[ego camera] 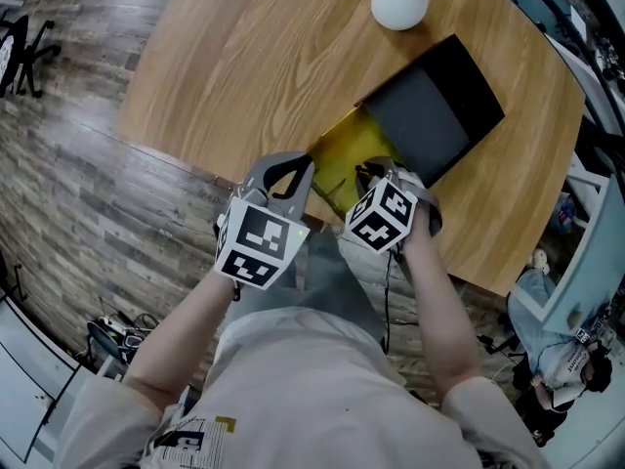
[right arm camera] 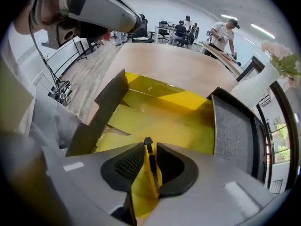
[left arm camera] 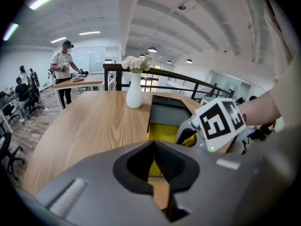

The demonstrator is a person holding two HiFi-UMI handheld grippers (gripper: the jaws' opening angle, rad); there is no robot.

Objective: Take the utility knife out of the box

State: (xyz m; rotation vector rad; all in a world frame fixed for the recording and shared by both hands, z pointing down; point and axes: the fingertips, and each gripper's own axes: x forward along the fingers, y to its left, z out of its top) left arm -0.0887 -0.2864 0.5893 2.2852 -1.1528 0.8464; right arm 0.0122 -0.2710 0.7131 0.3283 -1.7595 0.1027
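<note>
The utility knife [right arm camera: 149, 166] stands on edge over the yellow lining of the open box [right arm camera: 188, 126], pinched between the right gripper's [right arm camera: 149, 147] pads. The left gripper [left arm camera: 154, 144], closed and empty, hovers near the box without steadying it. The narrow pinch could let the knife twist loose, or the unheld box could lift with it.

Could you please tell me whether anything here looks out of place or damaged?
Only mildly. The box lies askew near the table's edge. Its dark side flap splays outward, and the yellow lining looks creased. The right tongs grip the knife. Nothing is spilled.
</note>
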